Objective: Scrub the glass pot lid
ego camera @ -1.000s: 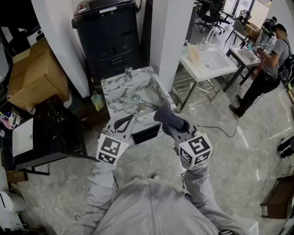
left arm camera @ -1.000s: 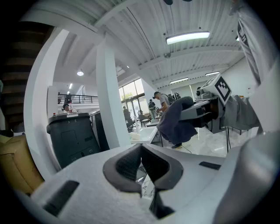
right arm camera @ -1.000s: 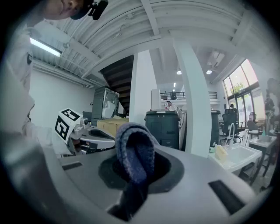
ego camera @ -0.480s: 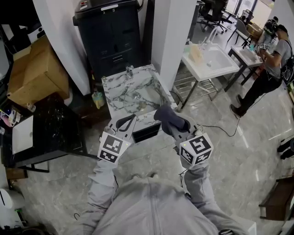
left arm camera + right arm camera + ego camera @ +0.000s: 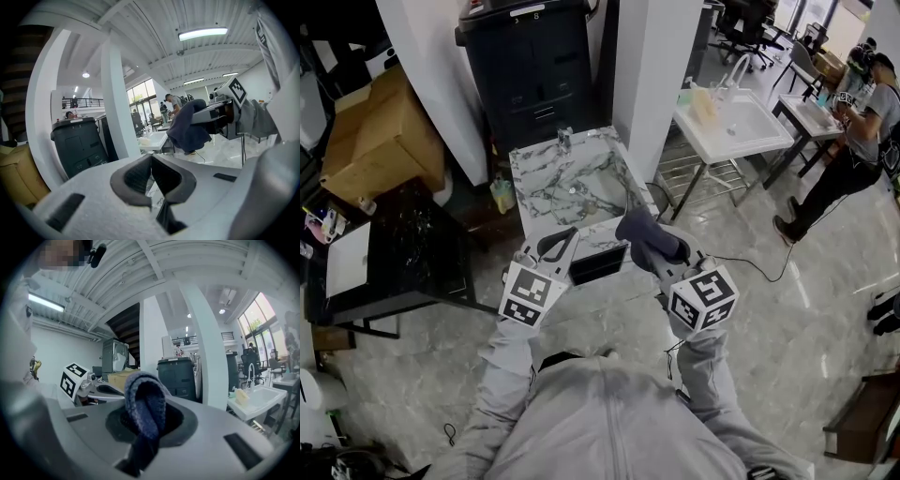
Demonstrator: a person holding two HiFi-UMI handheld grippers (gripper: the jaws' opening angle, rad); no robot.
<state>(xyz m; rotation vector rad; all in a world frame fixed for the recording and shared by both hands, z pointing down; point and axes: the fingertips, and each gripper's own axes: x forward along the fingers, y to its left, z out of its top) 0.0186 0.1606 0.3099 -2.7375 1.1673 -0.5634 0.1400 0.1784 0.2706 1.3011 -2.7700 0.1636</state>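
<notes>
Glass pot lid: can't pick it out for sure, prob. down in the marble sink (image 5: 534, 178) ahead, w/ both grippers held short of it. Empty left gripper (image 5: 151, 161) has jaws together; right gripper (image 5: 145, 425) is clamped on a dark blue cloth (image 5: 143, 399). Expect lid stiff, heavyish, slick if wet, breakable; steady it by knob or rim.

Greys, marble veining and one dark blue cloth
The cloth (image 5: 643, 234) is dark blue; the left gripper (image 5: 151, 169) and right gripper (image 5: 147, 426) are pale grey with black-and-white square markers; the counter (image 5: 546, 178) is white marble veined dark grey; the bin (image 5: 530, 70) is black, the cardboard box (image 5: 380, 141) brown
</notes>
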